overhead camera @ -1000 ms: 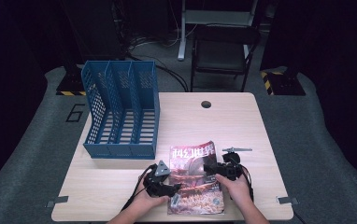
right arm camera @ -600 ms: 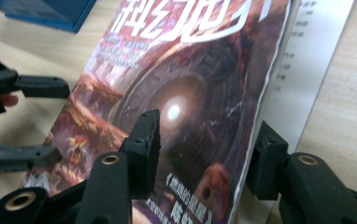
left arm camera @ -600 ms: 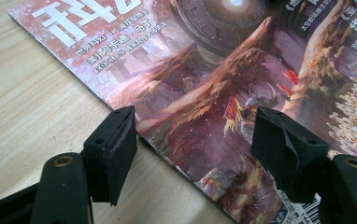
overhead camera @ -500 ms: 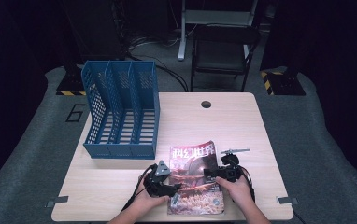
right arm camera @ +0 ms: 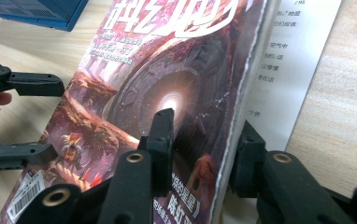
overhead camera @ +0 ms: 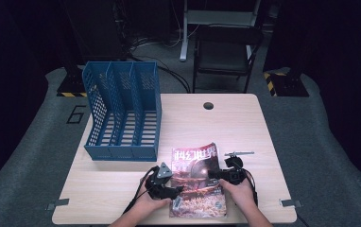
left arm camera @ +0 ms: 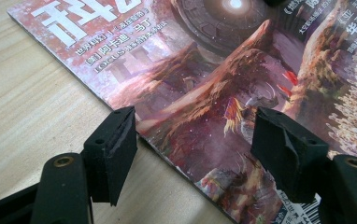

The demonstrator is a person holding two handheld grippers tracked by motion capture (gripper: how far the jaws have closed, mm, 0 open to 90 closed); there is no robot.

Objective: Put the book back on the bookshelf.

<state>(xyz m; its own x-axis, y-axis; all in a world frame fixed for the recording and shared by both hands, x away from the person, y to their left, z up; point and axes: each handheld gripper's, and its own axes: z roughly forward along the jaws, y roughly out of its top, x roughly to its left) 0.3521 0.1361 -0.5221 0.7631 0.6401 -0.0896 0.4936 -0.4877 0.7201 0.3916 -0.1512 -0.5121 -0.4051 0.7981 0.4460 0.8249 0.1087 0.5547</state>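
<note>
A magazine (overhead camera: 197, 177) with a reddish illustrated cover lies near the table's front edge. My left gripper (left arm camera: 195, 119) is open and straddles its left edge, one jaw over bare wood and the other over the cover. In the high view it sits at the magazine's left side (overhead camera: 175, 190). My right gripper (right arm camera: 204, 128) holds the raised right edge: one jaw presses on the cover, the other sits behind the page edges, and a printed inner page (right arm camera: 289, 60) shows beyond. In the high view it is at the right side (overhead camera: 217, 174).
A blue three-slot file holder (overhead camera: 122, 113) stands at the table's back left, slots facing the front. A thin grey rod (overhead camera: 239, 153) lies just right of the magazine. A cable hole (overhead camera: 208, 105) is at the table's far edge, with a black chair (overhead camera: 226, 52) behind.
</note>
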